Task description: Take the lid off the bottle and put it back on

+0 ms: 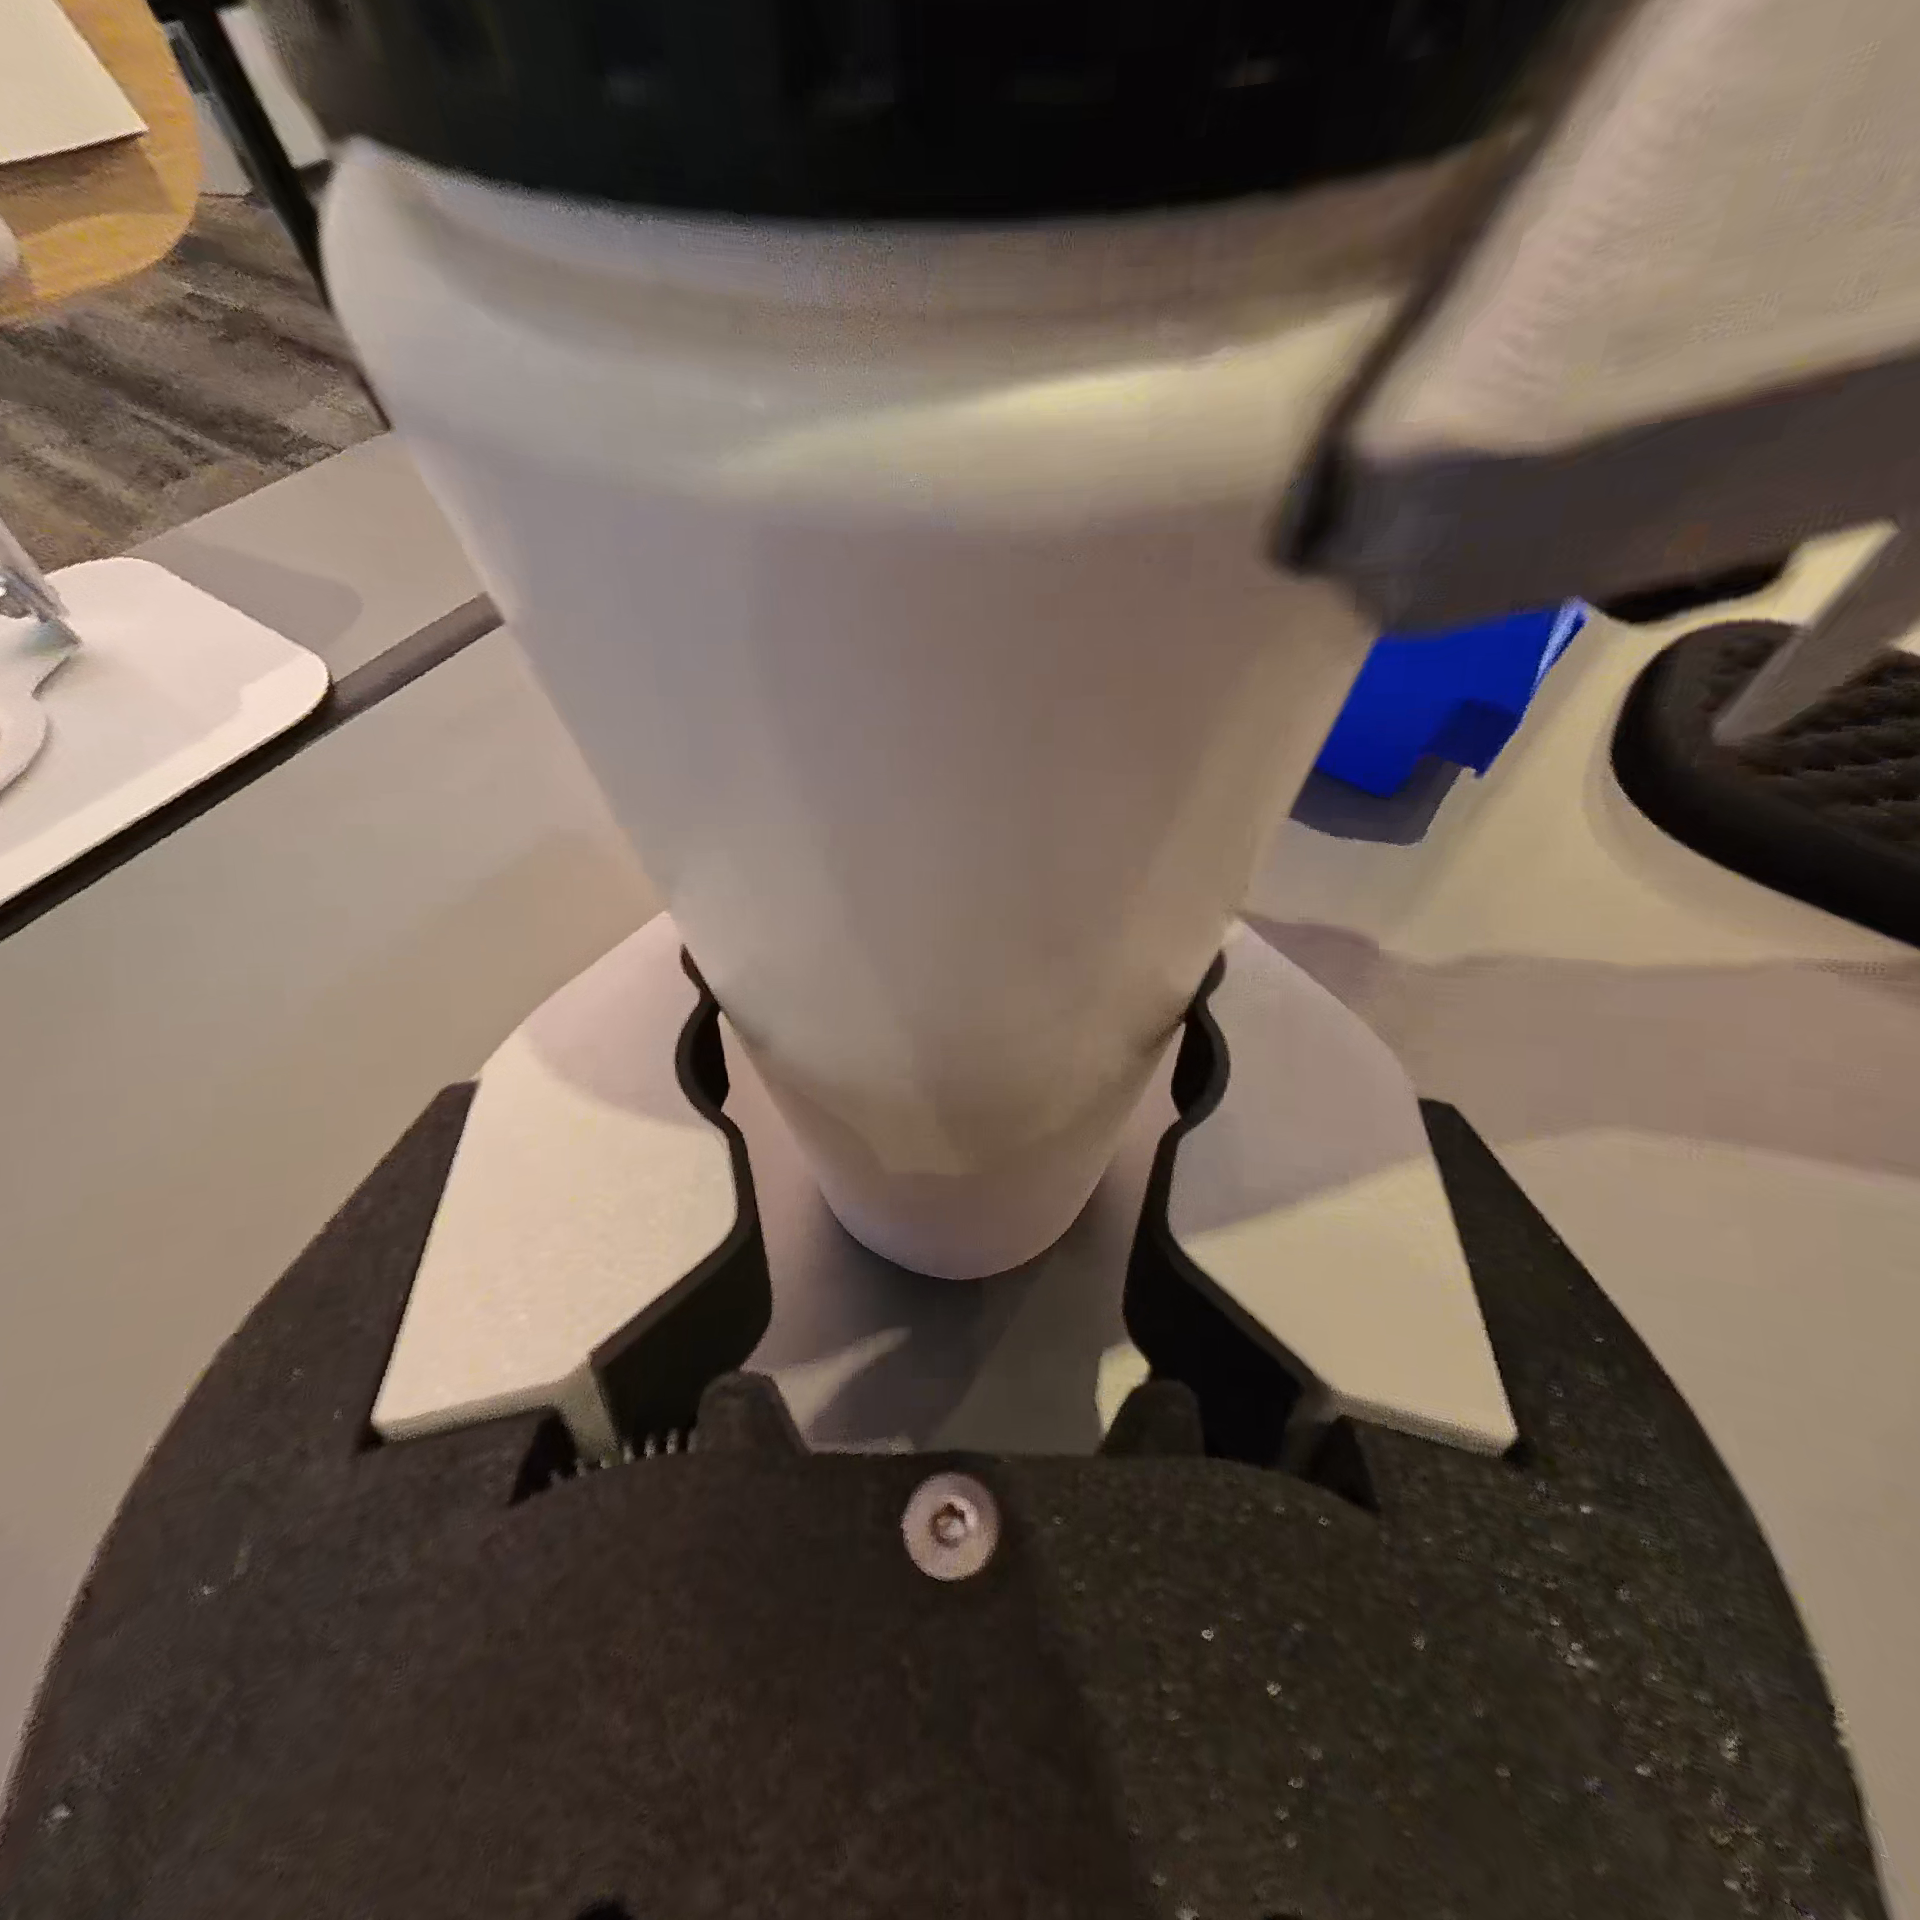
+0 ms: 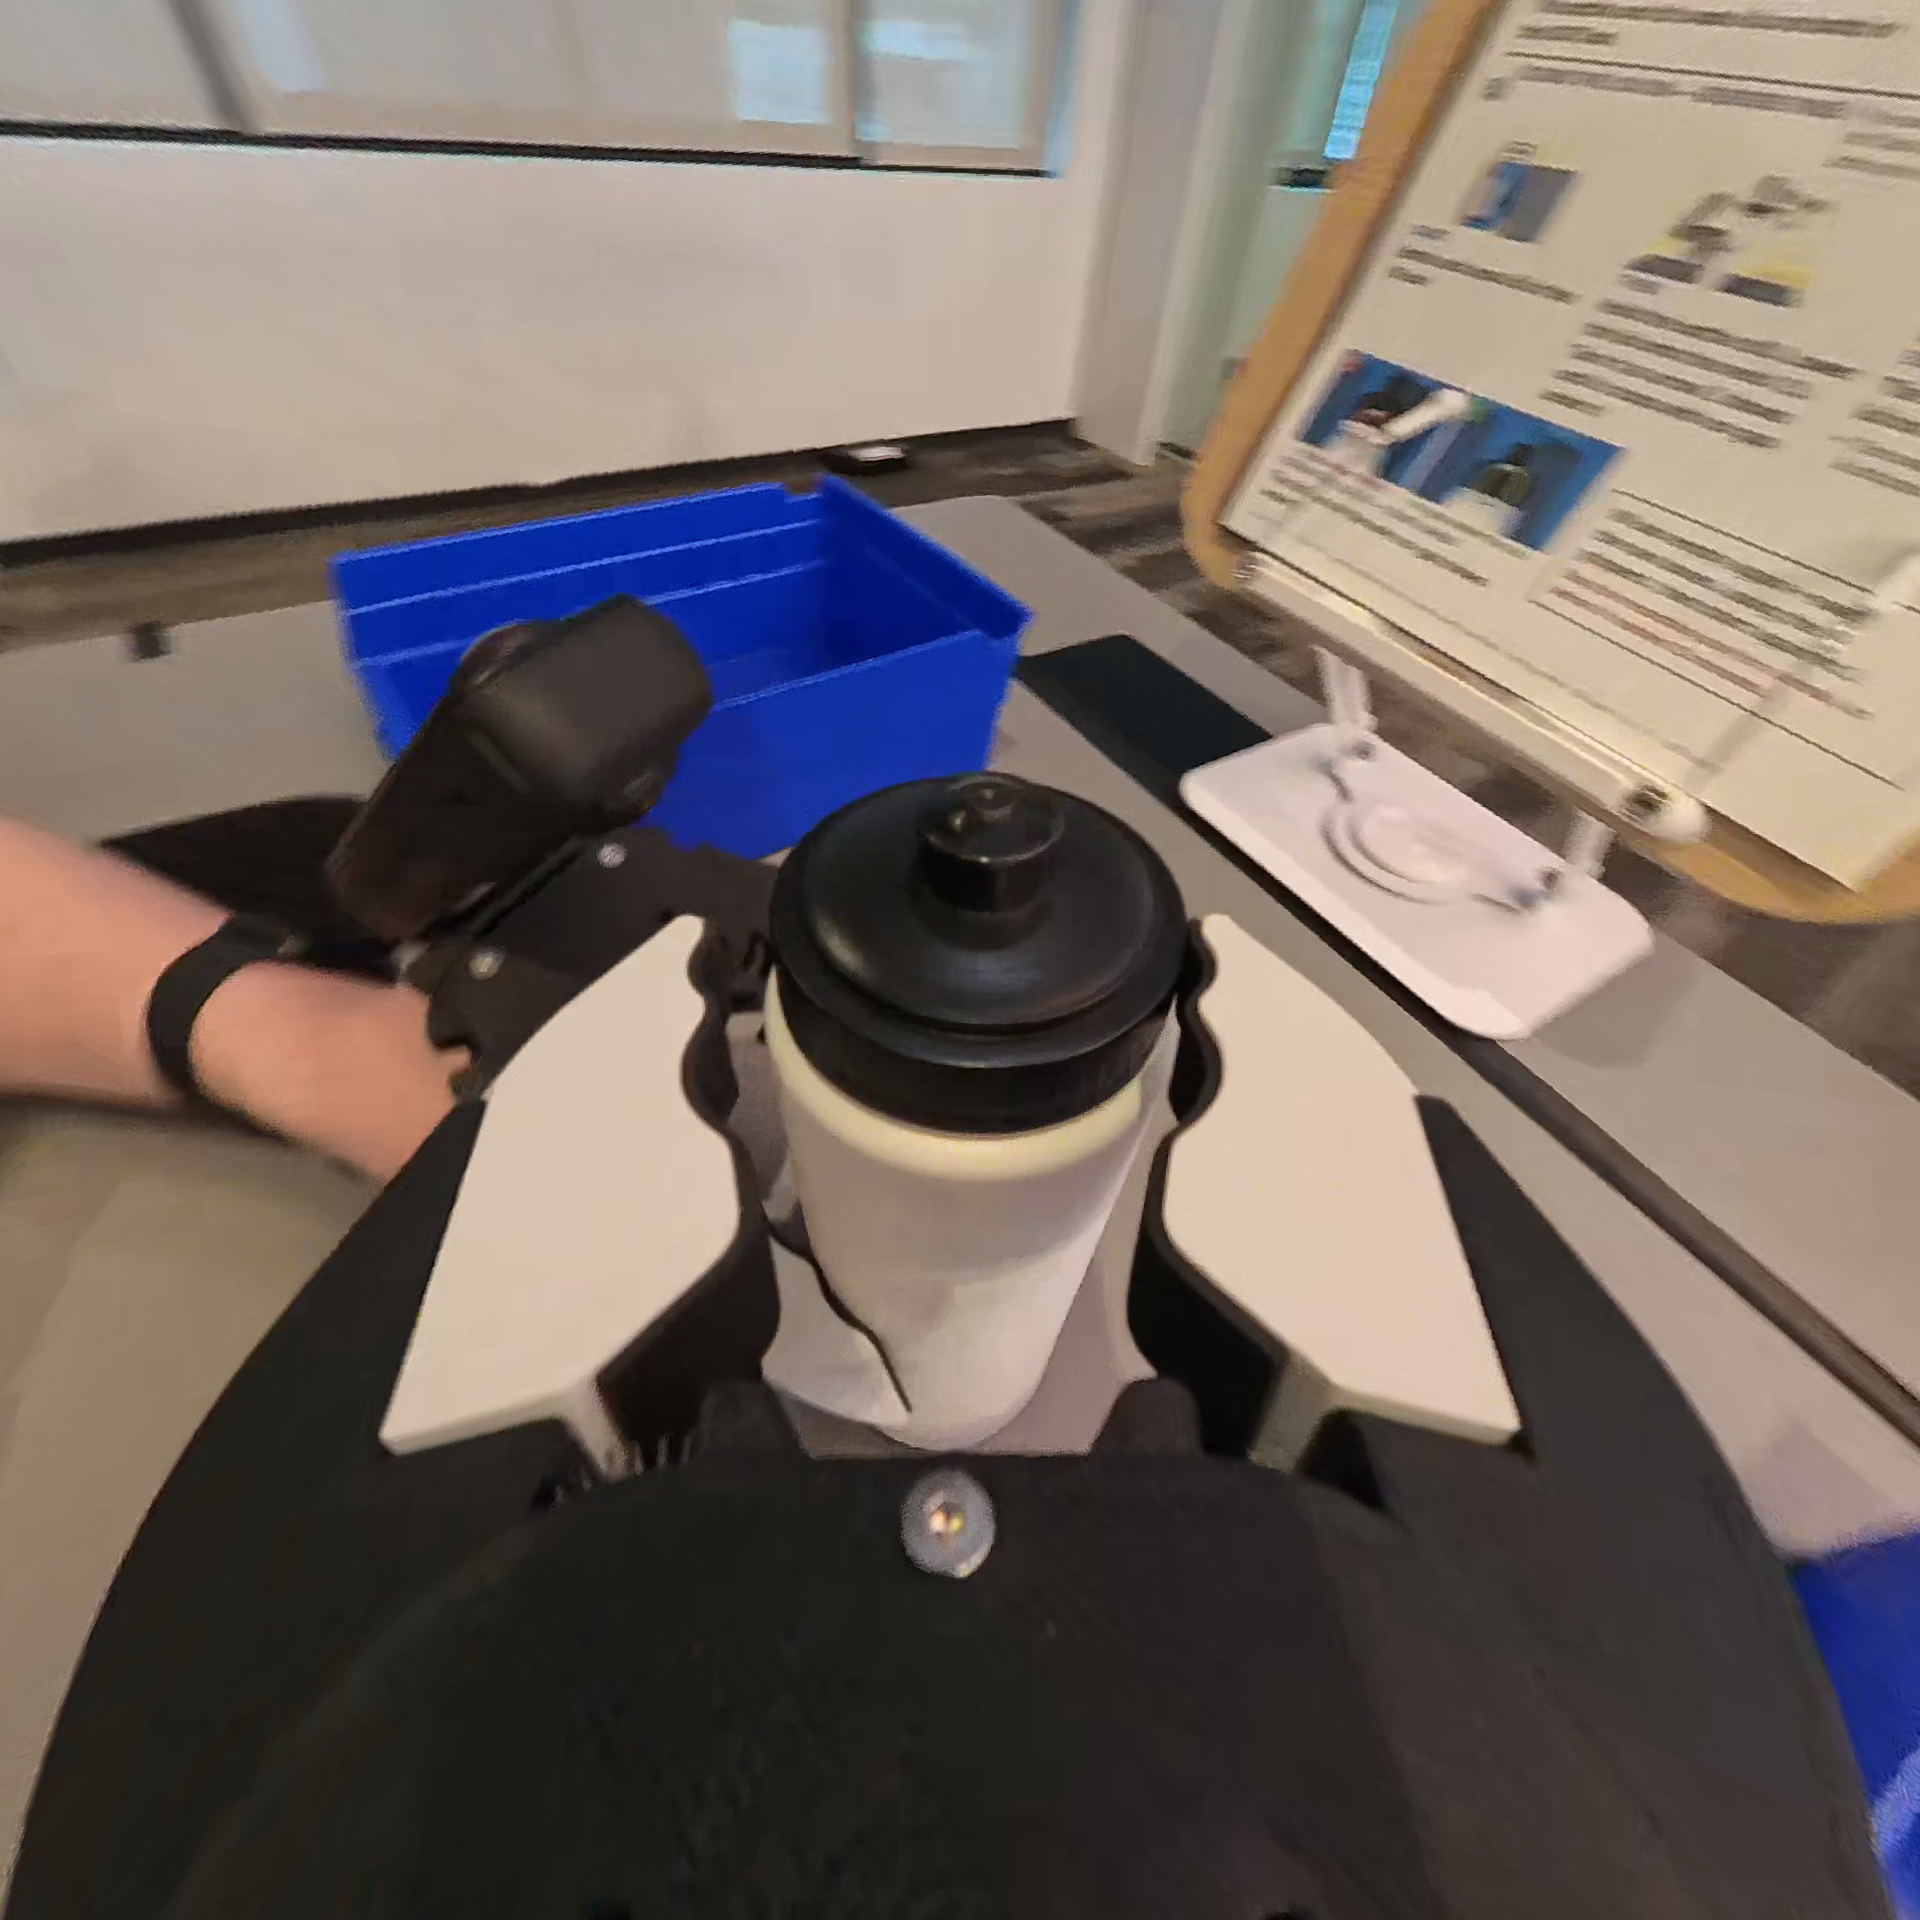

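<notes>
**Both grippers close around a capped white bottle**

A white plastic squeeze bottle (image 2: pixel 935 1247) stands upright on the grey tabletop (image 1: pixel 208 1091), its round black screw-on lid (image 2: pixel 977 966) with a pull spout seated on the neck.

In the left wrist view, the left gripper (image 1: pixel 951 1049) has its black fingertips pressed against the bottle's lower body on both sides, pinching it just above the base. The bottle fills most of that view, the lid's black band blurred at the top. One pale finger of the other gripper crosses the upper right corner, near the lid.

In the right wrist view, the right gripper (image 2: pixel 951 1039) brackets the lid, its fingertips against the lid's rim on either side. Contact looks firm on the right; on the left, blur leaves it hard to confirm, so I cannot tell whether it actually grips.

To the left, a person's hand (image 2: pixel 312 1049) wearing a black wristband holds the left gripper's black handle. Behind the bottle sits an open blue plastic bin (image 2: pixel 831 665). At the right, a white stand (image 2: pixel 1455 894) props a wooden board carrying a printed sheet (image 2: pixel 1662 416).
</notes>
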`<state>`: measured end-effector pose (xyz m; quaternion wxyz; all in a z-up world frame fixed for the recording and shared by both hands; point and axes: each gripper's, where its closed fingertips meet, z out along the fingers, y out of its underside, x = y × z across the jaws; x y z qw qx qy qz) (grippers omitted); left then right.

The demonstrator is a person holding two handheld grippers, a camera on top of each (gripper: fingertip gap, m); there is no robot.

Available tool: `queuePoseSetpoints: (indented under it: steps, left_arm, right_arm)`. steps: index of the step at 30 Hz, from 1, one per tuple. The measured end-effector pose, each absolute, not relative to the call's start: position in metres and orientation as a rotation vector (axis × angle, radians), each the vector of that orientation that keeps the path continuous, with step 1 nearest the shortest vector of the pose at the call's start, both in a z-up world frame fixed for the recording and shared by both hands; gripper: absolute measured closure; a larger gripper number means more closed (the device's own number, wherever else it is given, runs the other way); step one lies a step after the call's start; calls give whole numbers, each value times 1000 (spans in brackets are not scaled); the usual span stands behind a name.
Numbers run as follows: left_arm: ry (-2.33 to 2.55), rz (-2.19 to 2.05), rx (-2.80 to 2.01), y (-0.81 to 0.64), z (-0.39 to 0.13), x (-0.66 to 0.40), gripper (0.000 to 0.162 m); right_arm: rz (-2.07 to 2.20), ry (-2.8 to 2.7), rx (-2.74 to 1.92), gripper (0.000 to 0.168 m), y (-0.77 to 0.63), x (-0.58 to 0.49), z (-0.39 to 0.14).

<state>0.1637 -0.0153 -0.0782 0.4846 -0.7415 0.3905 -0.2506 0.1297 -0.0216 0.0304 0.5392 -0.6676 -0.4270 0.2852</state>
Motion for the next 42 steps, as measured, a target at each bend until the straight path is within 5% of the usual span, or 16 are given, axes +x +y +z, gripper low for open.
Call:
queuePoseSetpoints:
  steps: [9, 25, 29, 42]
  left_arm:
    - [1051, -653, -1763, -24, -79, 171, 76]
    - [978, -568, -1776, -17, -79, 168, 75]
    - [952, -782, -1651, -21, -68, 173, 46]
    - [1135, -886, -1568, -48, -70, 185, 58]
  right_arm:
    - [883, -1196, -1463, 89, -31, 142, 30]
    - [602, -881, -1630, 95, -24, 139, 32]
    - [824, -1046, -1566, 95, -41, 130, 31]
    - [933, -1285, -1405, 90, -57, 129, 35]
